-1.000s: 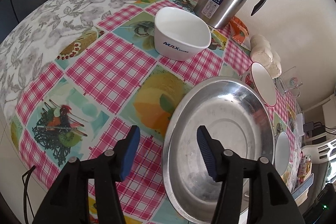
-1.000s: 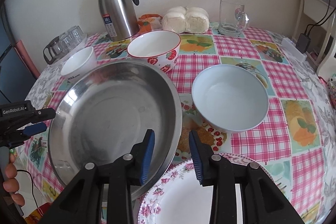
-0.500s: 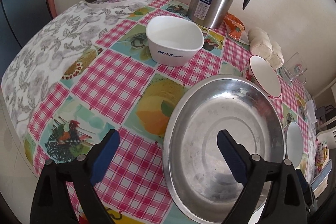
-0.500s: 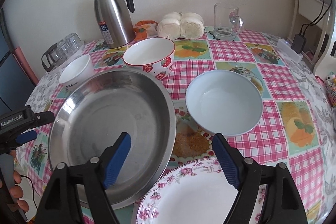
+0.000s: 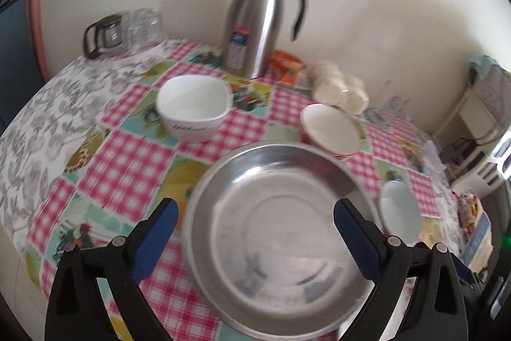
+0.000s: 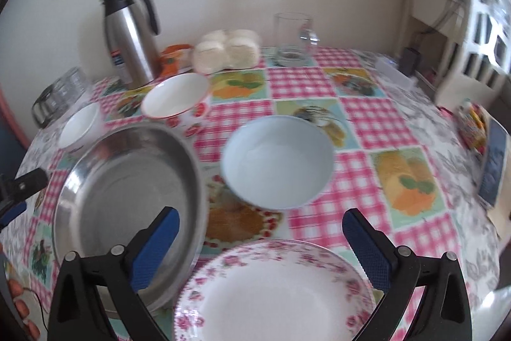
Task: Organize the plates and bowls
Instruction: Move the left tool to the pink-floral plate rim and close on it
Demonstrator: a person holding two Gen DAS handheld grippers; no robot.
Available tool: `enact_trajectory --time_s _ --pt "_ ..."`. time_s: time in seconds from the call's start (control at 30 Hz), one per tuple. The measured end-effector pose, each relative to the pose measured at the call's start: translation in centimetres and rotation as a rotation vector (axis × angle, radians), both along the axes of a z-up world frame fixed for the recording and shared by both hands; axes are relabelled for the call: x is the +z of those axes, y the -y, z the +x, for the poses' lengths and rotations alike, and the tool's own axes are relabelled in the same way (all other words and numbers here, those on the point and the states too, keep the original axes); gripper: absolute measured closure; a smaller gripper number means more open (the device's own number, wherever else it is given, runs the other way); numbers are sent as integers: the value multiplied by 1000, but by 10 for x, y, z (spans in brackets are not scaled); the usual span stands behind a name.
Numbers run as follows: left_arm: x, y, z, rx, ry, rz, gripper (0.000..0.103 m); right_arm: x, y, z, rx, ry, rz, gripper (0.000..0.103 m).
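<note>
Left tongs (image 5: 255,240): spread wide, nothing between the blue pads. The round stainless-steel plate (image 5: 281,248) lies flat on the desk (image 5: 127,162) directly under and between the two fingers; whether the pads touch its rim cannot be told. Beyond the left finger, well apart, sits a white square-rimmed bowl with blue lettering (image 5: 194,107). Beyond the right finger, just behind the steel plate's far rim, a white bowl with red rim and strawberry print (image 5: 330,128). Off to the right of the right finger, a pale blue round bowl (image 5: 399,210), seen edge-on. Further back, a stainless-steel thermos jug with black lid and handle (image 5: 255,21). View is blurred.

Right tongs (image 6: 260,248): also spread wide, holding nothing. A white round plate with pink floral border (image 6: 274,293) lies between and below the fingers, near the camera. The pale blue bowl (image 6: 277,162) stands straight ahead beyond the gap. The steel plate (image 6: 127,197) lies behind the left finger, just beside the floral plate. The strawberry bowl (image 6: 175,98) and the white square-rimmed bowl (image 6: 80,125) lie farther ahead to the left.
</note>
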State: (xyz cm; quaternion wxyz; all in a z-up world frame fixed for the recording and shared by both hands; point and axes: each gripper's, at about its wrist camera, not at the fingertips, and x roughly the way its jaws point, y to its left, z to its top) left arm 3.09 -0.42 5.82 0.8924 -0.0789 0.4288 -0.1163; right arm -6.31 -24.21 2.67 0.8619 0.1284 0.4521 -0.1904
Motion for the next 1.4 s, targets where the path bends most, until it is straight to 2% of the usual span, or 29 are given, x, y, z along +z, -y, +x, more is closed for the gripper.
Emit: enact_trajectory --time_s 0.17,0.3,0.47,0.6,0.7,0.83,0.93,1.0,1.03,1.1,1.17,1.3,1.37,1.4 --pt "17 30 -18 -142 44 -34 5 9 37 -21 -118 36 49 0" --pt "23 55 -33 -225 55 -6 5 14 52 -35 -145 59 73 0" --pt "11 71 -44 -301 -104 -122 5 4 69 -49 -198 21 120 0" --pt "-4 83 -56 -321 -207 -122 5 -8 77 -58 -231 -21 161 2" --pt "-18 91 -61 -344 -288 -133 5 -18 80 -61 -238 -56 198 7" --pt "-37 96 -70 -370 -397 -188 6 -31 82 -64 -244 -100 252 20" --pt "-49 100 -77 -371 -455 -202 6 -38 83 -65 -245 -124 265 23" --pt "-57 102 -81 -373 -491 -216 6 -40 84 -65 -245 -135 271 29" --pt "-60 103 -83 -373 -506 -248 6 -42 84 -65 -243 -139 275 34" --pt "-64 105 -86 -374 -515 -240 7 -45 84 -64 -235 -150 290 39" --pt "-67 106 -88 -370 -523 -235 14 -49 84 -65 -228 -155 312 43" --pt "-79 103 -85 -340 -566 -240 20 -55 83 -64 -215 -172 322 45" --pt "-86 103 -84 -326 -581 -231 29 -58 83 -63 -211 -181 331 46" --pt "-89 103 -83 -319 -591 -224 30 -60 83 -63 -209 -187 334 47"
